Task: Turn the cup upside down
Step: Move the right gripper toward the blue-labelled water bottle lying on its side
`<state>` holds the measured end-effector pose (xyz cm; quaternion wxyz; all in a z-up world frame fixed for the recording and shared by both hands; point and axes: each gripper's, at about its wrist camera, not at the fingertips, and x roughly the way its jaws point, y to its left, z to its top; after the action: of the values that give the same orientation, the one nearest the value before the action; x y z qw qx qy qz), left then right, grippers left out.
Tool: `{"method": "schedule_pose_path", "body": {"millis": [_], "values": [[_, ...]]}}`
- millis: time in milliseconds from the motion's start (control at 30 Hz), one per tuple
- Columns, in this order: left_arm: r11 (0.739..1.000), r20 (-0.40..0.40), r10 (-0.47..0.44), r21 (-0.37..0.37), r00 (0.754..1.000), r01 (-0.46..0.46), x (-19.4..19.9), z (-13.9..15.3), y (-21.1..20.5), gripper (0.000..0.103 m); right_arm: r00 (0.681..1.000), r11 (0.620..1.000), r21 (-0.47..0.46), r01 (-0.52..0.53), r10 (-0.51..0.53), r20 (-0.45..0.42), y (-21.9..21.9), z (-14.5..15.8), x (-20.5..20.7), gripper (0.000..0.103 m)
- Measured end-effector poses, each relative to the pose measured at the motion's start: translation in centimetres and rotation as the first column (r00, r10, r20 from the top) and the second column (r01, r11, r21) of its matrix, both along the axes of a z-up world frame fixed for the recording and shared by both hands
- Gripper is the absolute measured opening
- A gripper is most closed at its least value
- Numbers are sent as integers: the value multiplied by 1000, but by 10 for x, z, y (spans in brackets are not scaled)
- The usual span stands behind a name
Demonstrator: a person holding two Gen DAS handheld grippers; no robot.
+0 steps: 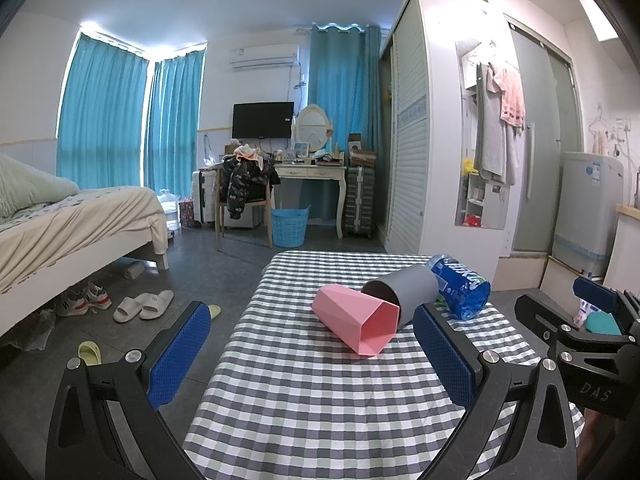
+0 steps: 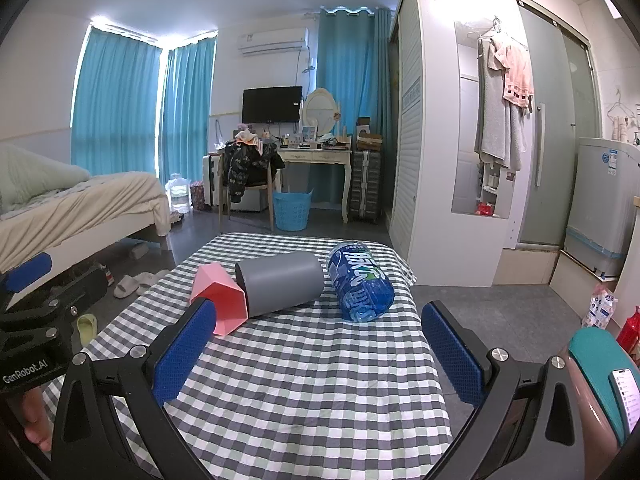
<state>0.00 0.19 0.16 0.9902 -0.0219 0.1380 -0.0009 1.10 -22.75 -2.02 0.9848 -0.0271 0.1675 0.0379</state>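
Note:
A pink faceted cup [image 1: 354, 322] [image 2: 219, 300] lies on its side on the checked tablecloth [image 1: 304, 392] [image 2: 312, 372], its mouth turned toward me. Right behind it a grey round cup [image 1: 404, 292] [image 2: 282, 282] also lies on its side, touching the pink one. My left gripper [image 1: 310, 344] is open, short of the pink cup, with nothing between its blue pads. My right gripper [image 2: 318, 344] is open too, nearer than both cups and holding nothing. Each gripper shows at the edge of the other's view.
A blue-labelled plastic bottle [image 1: 460, 290] [image 2: 360, 284] lies on its side to the right of the grey cup. The small table drops off to bare floor on both sides. A bed [image 1: 76, 220], slippers [image 1: 144, 306] and a washing machine [image 2: 604, 208] surround it.

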Motion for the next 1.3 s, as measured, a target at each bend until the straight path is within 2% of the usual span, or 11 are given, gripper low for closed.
{"method": "schedule_pose_path", "body": {"millis": [567,933,1133,1300], "values": [[1000,-5,3,4,1000,-3,-1,-1,0,103,1000,1000,-2,-11,11,-21,0,0,5,103],[999,-47,17,-42,999,-19,16,-2,3,103,999,1000,-17,-15,14,-50,-3,-2,19,103],[998,-81,36,-40,996,-40,32,-3,1,103,996,1000,-12,-4,3,-91,-10,-2,39,103],[996,-129,51,-67,990,-60,44,-9,3,103,980,1000,-8,10,-11,-200,-22,-5,77,103]]}}
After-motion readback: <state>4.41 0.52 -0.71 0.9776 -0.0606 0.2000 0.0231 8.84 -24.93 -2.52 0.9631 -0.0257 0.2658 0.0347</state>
